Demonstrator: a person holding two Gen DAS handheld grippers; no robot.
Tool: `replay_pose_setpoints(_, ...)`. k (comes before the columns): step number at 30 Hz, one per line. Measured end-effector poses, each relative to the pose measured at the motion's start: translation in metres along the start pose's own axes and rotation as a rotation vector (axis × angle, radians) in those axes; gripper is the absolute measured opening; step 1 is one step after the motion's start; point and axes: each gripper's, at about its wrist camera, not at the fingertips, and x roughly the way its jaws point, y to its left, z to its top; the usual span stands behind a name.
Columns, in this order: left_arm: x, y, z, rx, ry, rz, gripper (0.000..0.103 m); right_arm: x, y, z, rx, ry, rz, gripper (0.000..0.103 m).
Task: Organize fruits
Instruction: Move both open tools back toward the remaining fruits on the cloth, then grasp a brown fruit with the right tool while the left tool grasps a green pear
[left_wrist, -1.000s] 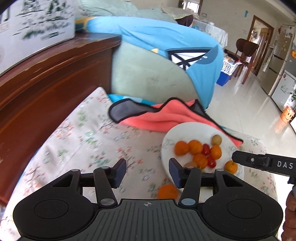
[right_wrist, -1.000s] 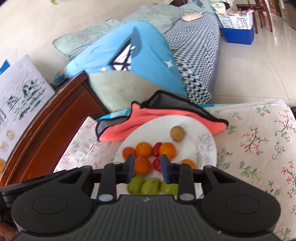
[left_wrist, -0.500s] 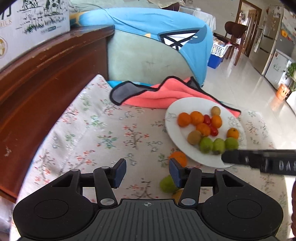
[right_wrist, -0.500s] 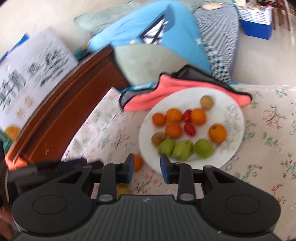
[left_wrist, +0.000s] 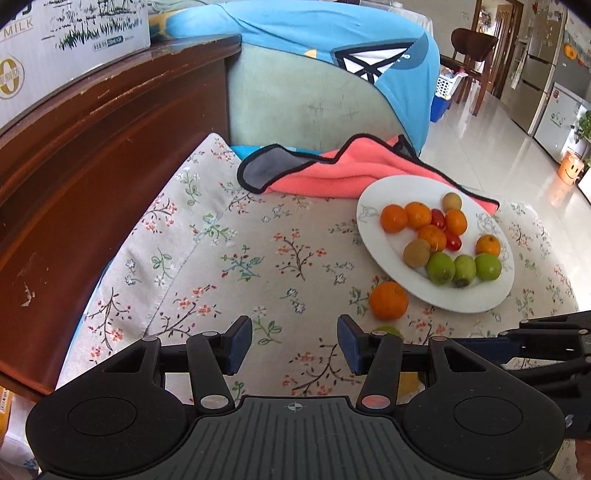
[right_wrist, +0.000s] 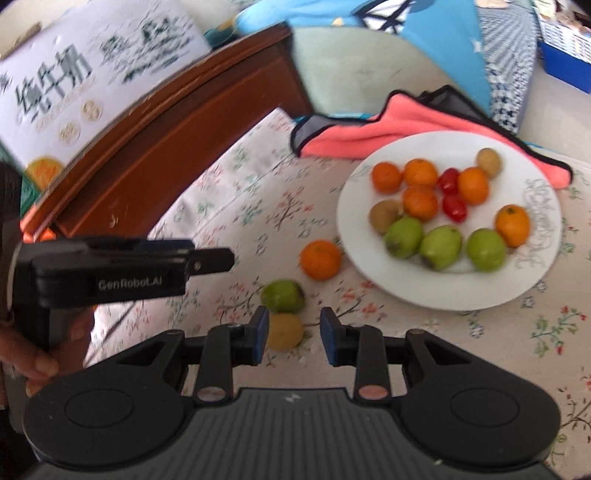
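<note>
Right gripper (right_wrist: 291, 334): jaws narrowly parted, nothing held, above a yellow fruit (right_wrist: 285, 331) on the floral cloth (left_wrist: 229, 258); left gripper (left_wrist: 294, 343): jaws wider apart, nothing held. Just beyond lie a loose green fruit (right_wrist: 282, 295) and a loose orange (right_wrist: 320, 259), the orange beside the plate rim. Farther: white plate (right_wrist: 539, 273) with oranges, green fruits, kiwis and cherry tomatoes; pink towel (left_wrist: 354, 175) behind.

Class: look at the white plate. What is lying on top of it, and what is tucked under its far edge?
On the white plate: five oranges, three green fruits, two kiwis and two cherry tomatoes. A pink cloth runs under the far rim; how far it reaches beneath is hidden.
</note>
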Motion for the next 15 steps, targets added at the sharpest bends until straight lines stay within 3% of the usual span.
replay_pose_setpoints(15,0.002,0.012,-0.007,-0.025,0.029,-0.018,0.049,0.025,0.021,-0.009,-0.124,0.037,-0.046,0.035)
